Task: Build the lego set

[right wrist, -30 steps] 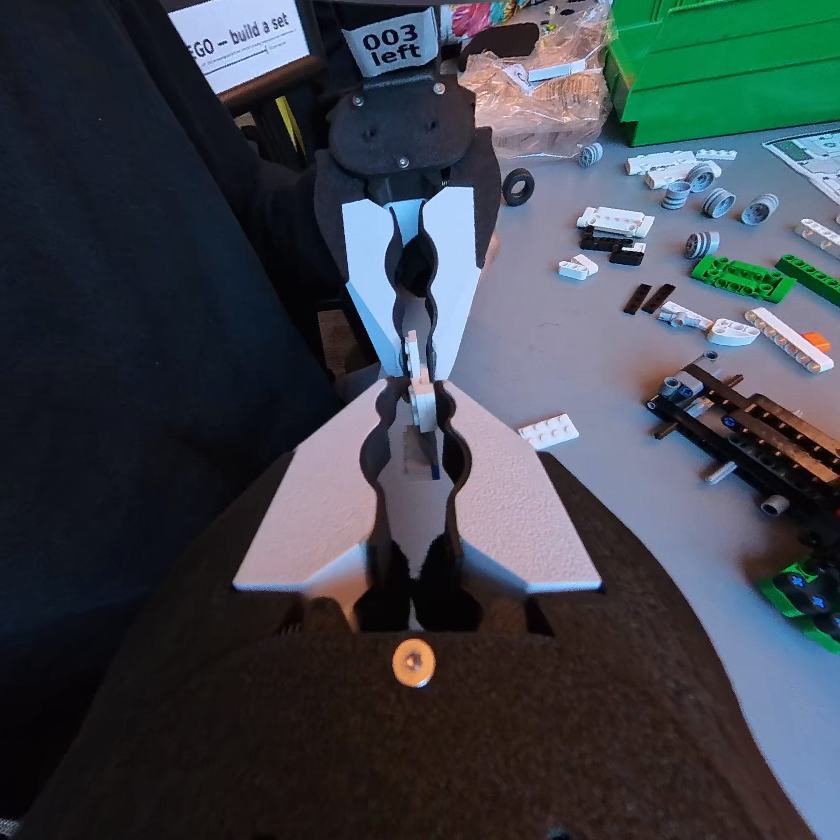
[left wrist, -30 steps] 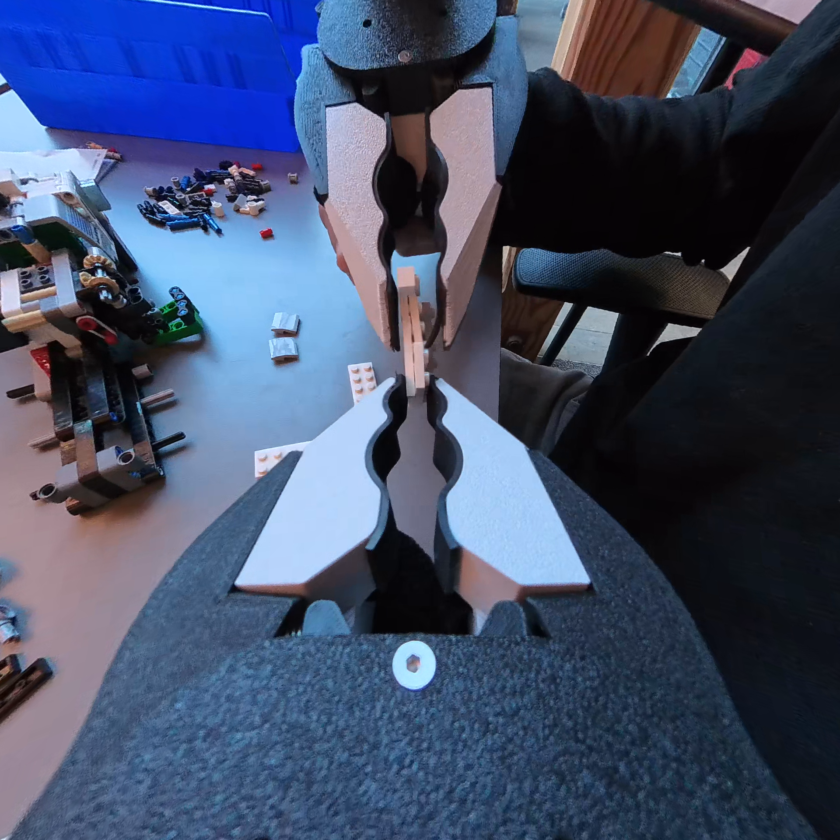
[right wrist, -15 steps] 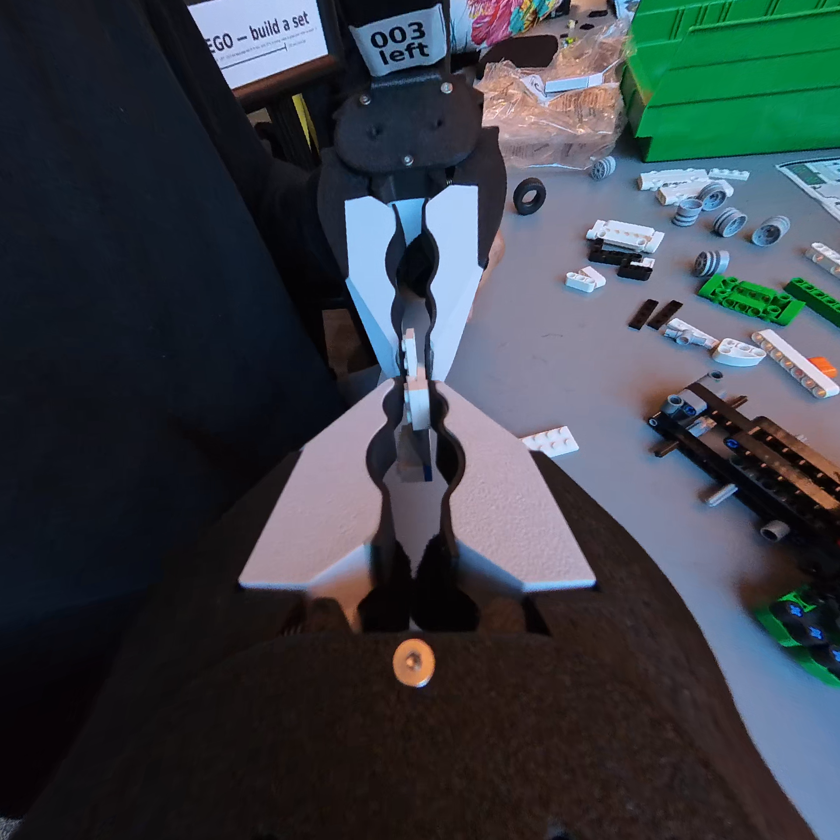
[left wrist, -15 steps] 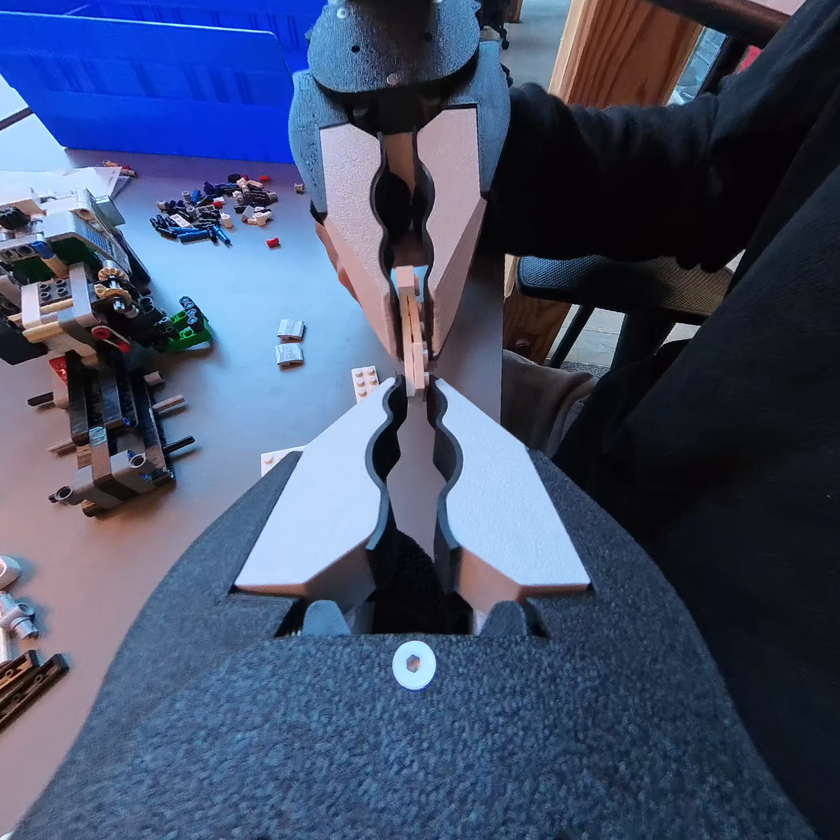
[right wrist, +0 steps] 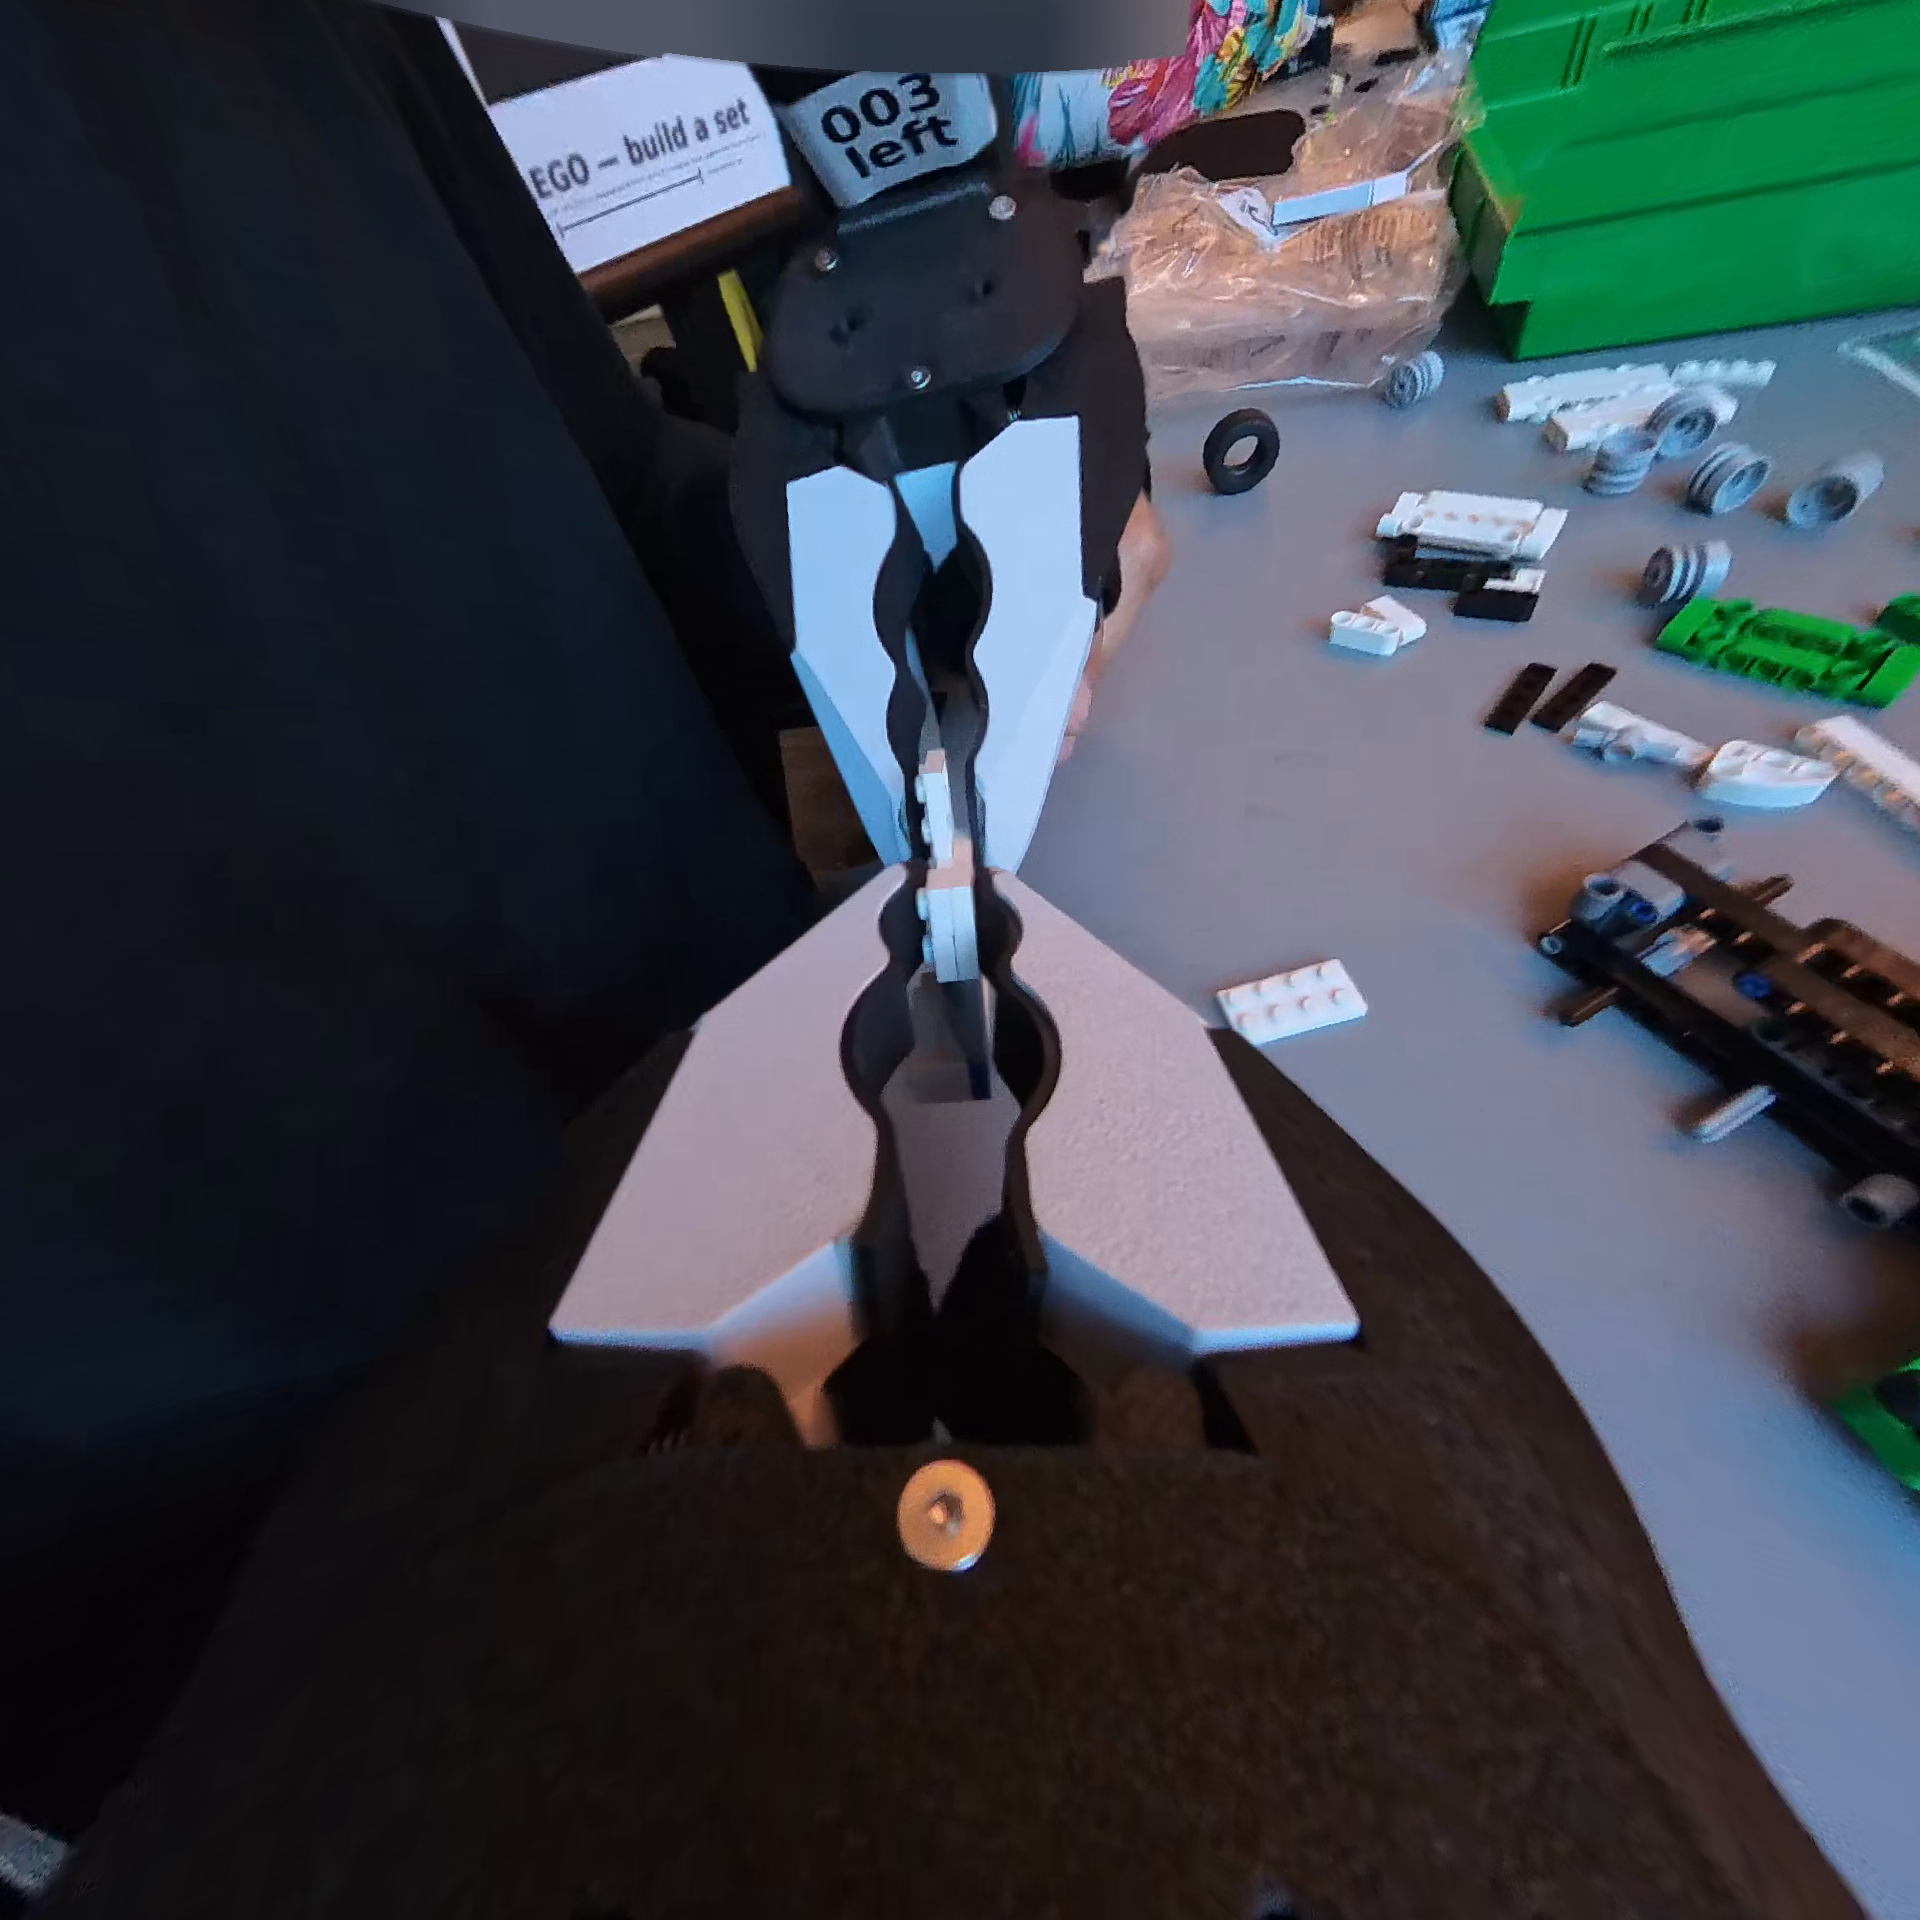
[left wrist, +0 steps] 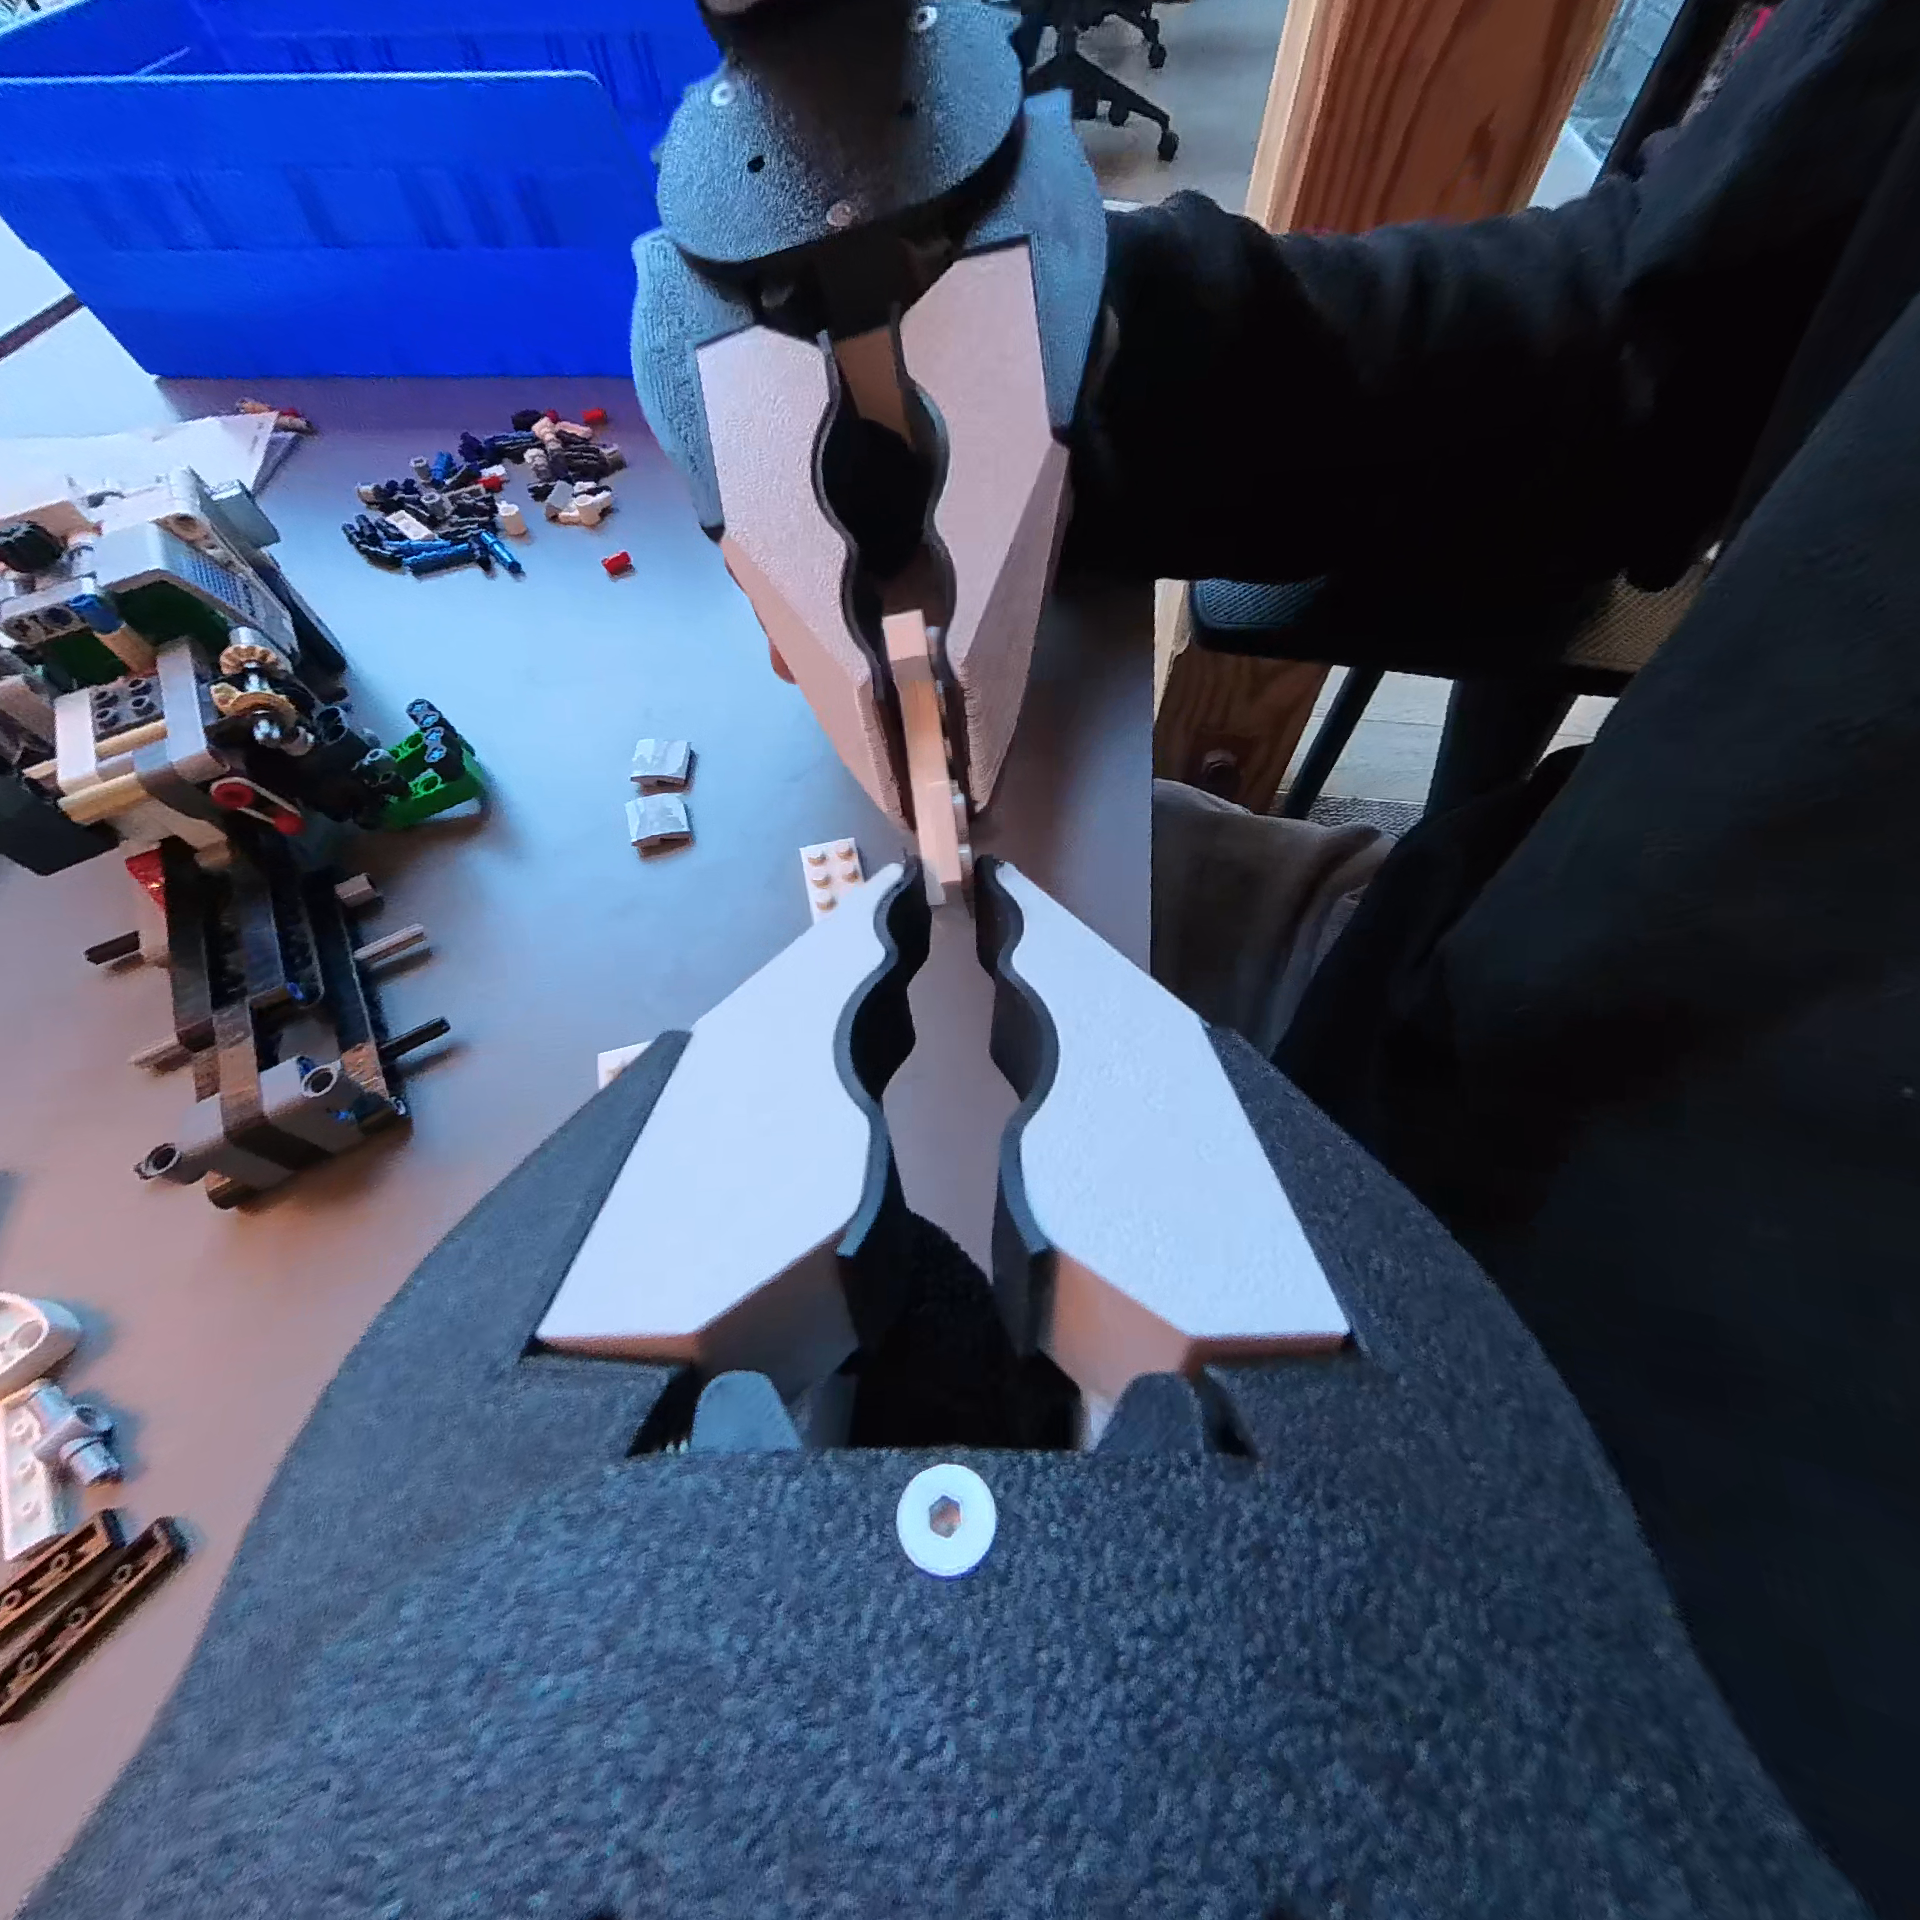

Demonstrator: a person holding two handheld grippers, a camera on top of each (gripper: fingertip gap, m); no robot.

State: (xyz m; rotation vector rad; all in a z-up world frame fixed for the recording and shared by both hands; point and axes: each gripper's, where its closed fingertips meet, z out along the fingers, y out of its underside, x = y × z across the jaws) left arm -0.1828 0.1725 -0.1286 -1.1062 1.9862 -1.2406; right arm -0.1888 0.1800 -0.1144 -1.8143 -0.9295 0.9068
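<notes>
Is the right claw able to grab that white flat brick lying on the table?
Probably not yet: the right claw is shut on a white piece that the left claw pinches too. Nothing covers the brick.

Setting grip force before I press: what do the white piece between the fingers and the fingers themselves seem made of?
White piece: looks like hard moulded plastic, smooth and slightly glossy, with crisp studs and edges. Fingers: pale faces with a fine grainy matt texture, probably printed plastic; their wavy inner lining is black and dull, possibly rubbery, though the look leaves that open.
</notes>
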